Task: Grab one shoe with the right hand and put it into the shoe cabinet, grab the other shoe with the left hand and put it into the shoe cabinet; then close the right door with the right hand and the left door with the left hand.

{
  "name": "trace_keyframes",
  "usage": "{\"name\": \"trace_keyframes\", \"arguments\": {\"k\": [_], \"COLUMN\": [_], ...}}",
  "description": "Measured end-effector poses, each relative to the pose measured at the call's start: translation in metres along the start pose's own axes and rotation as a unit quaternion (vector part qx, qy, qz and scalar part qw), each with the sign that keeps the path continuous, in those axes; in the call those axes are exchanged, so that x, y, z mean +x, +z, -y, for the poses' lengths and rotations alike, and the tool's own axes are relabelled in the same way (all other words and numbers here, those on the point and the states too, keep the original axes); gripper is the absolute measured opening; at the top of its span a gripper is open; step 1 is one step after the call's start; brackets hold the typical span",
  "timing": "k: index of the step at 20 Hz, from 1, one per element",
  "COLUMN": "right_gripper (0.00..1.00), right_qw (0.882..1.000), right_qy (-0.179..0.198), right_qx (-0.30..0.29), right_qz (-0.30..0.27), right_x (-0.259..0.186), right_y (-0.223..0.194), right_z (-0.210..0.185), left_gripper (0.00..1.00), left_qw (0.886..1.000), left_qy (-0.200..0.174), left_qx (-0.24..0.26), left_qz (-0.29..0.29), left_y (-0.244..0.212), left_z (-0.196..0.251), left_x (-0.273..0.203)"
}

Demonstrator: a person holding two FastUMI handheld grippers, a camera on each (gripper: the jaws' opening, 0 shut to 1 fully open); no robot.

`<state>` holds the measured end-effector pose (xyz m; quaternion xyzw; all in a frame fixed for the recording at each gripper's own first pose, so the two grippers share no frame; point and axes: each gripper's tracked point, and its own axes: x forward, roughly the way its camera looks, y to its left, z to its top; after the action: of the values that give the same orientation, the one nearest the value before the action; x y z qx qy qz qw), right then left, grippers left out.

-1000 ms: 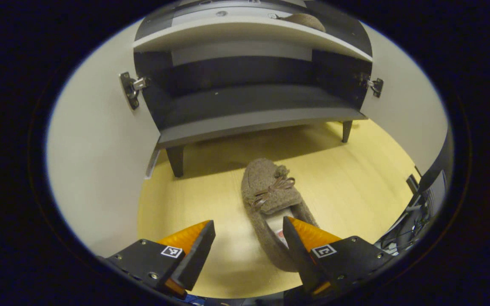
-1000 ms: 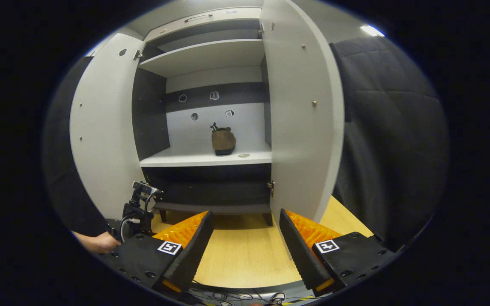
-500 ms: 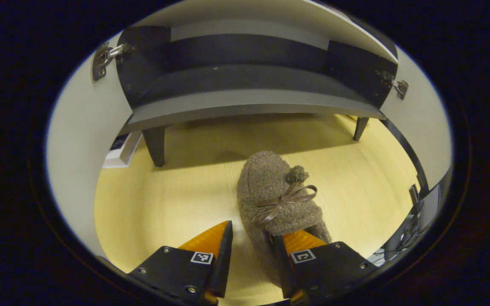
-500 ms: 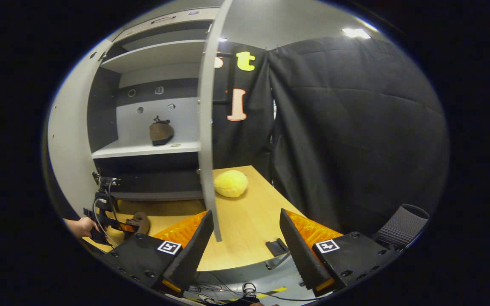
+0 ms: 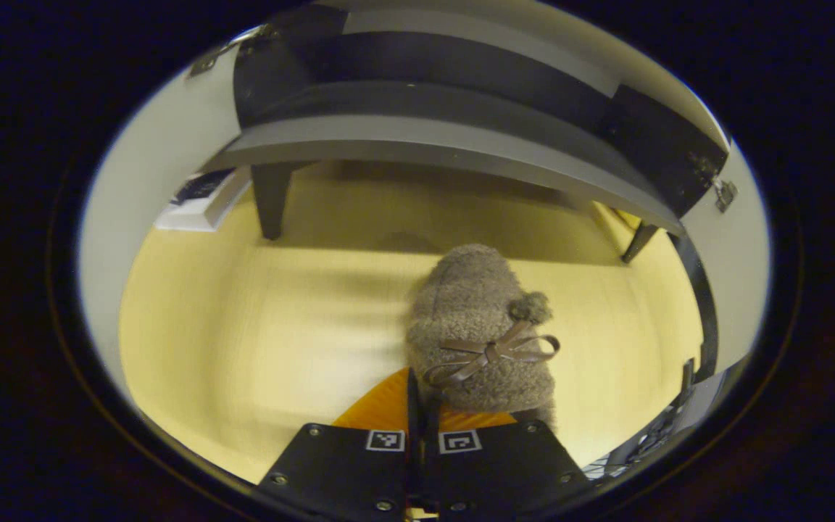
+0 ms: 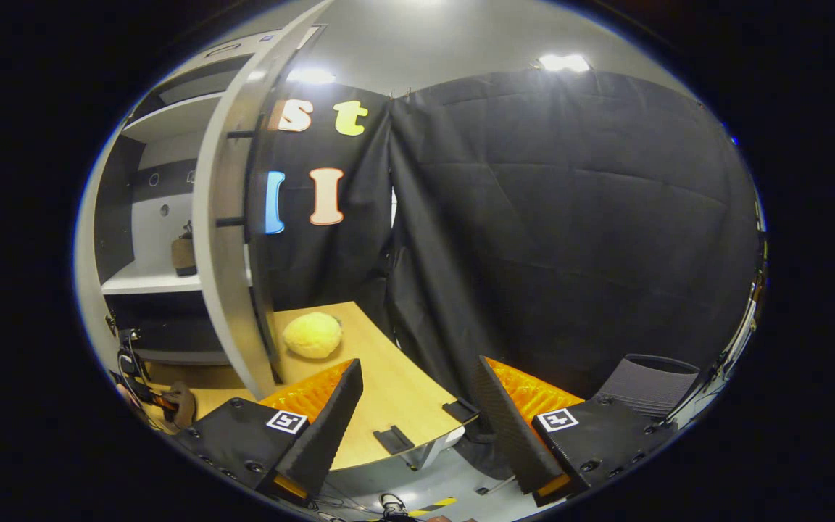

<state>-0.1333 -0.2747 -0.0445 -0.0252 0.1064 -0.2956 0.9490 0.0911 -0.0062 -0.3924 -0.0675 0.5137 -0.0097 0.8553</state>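
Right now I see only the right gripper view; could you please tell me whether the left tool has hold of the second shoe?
Observer: Yes. In the left gripper view the left tool is shut on the side rim of the fuzzy brown slipper.
Operator: Thank you. Which way does its toe point?
Observer: Toward the dark grey bottom shelf of the shoe cabinet, with the brown ribbon bow facing up.
Operator: Is it off the ground?
Observer: I cannot tell; the pale wooden surface under it is blurred.
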Motion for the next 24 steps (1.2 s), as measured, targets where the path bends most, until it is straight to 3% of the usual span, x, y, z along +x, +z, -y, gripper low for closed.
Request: {"name": "trace_keyframes", "arguments": {"k": [2, 4, 5, 6, 7, 9, 13, 14, 17, 24], "right_gripper": [0.99, 0.94, 0.99, 0.95, 0.95, 0.95, 0.99, 0.95, 0.95, 0.99], "right_qw": [1.0, 1.0, 0.999, 0.999, 0.999, 0.999, 0.997, 0.996, 0.994, 0.988], "right_qy": [-0.007, -0.005, -0.005, -0.003, 0.002, 0.014, 0.048, 0.058, 0.08, 0.119], "right_qx": [0.004, 0.007, 0.007, 0.008, 0.01, 0.013, 0.018, 0.016, 0.012, 0.031], "right_qz": [0.015, 0.028, 0.033, 0.037, 0.04, 0.046, 0.059, 0.062, 0.071, 0.092], "right_x": [0.016, 0.028, 0.037, 0.046, 0.053, 0.069, 0.102, 0.108, 0.124, 0.148], "right_y": [0.018, 0.027, 0.033, 0.04, 0.044, 0.053, 0.072, 0.076, 0.085, 0.102], "right_z": [0.01, 0.016, 0.019, 0.021, 0.021, 0.018, 0.001, -0.005, -0.02, -0.047], "left_gripper": [0.02, 0.02, 0.07, 0.02, 0.07, 0.02, 0.02, 0.02, 0.02, 0.02], "left_qw": [1.0, 1.0, 0.999, 0.999, 0.999, 0.998, 0.995, 0.994, 0.989, 0.972], "left_qy": [0.008, 0.024, 0.029, 0.033, 0.035, 0.034, 0.028, 0.029, 0.041, 0.031], "left_qx": [-0.022, -0.01, 0.001, 0.01, 0.012, -0.003, -0.031, -0.029, -0.013, -0.008], "left_qz": [0.001, 0.009, 0.015, 0.022, 0.03, 0.054, 0.092, 0.104, 0.139, 0.232], "left_y": [-0.005, -0.005, 0.0, 0.005, 0.01, 0.015, 0.015, 0.016, 0.021, 0.056], "left_z": [-0.003, -0.001, 0.0, 0.001, 0.002, 0.0, -0.008, -0.007, -0.008, -0.001], "left_x": [-0.012, -0.021, -0.022, -0.026, -0.029, -0.039, -0.04, -0.039, -0.037, -0.042]}}
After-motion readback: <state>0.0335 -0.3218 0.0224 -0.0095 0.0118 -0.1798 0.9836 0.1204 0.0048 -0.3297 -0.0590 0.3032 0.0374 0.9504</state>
